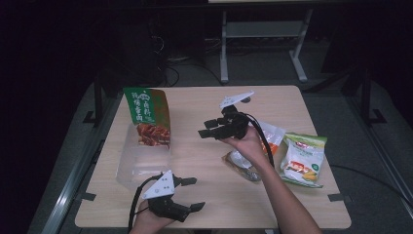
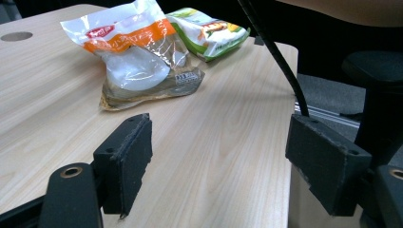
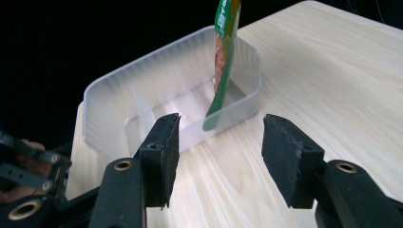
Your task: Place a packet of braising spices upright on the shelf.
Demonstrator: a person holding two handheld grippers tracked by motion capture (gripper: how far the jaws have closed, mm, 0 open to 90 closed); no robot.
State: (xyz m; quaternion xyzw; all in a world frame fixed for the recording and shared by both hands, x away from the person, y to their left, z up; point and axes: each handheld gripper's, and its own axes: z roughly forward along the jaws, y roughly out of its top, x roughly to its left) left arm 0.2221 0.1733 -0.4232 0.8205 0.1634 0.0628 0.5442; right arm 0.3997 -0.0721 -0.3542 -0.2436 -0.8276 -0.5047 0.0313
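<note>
Green snack packet (image 3: pixel 223 57) stands upright in the clear plastic bin (image 3: pixel 109 95) just ahead of the empty, open right gripper (image 3: pixel 216 156), its top cut off; its print looks blurred. Left gripper (image 2: pixel 218 161) gapes empty.

Wooden table (image 1: pixel 292 100), pale grain. White-and-orange packet (image 2: pixel 133 52) lying flat on a clear-wrapped pack; green-and-white snack bag (image 2: pixel 209 28) just beyond (corn pictured on front). Metal desk frame (image 1: pixel 263 29) behind.
</note>
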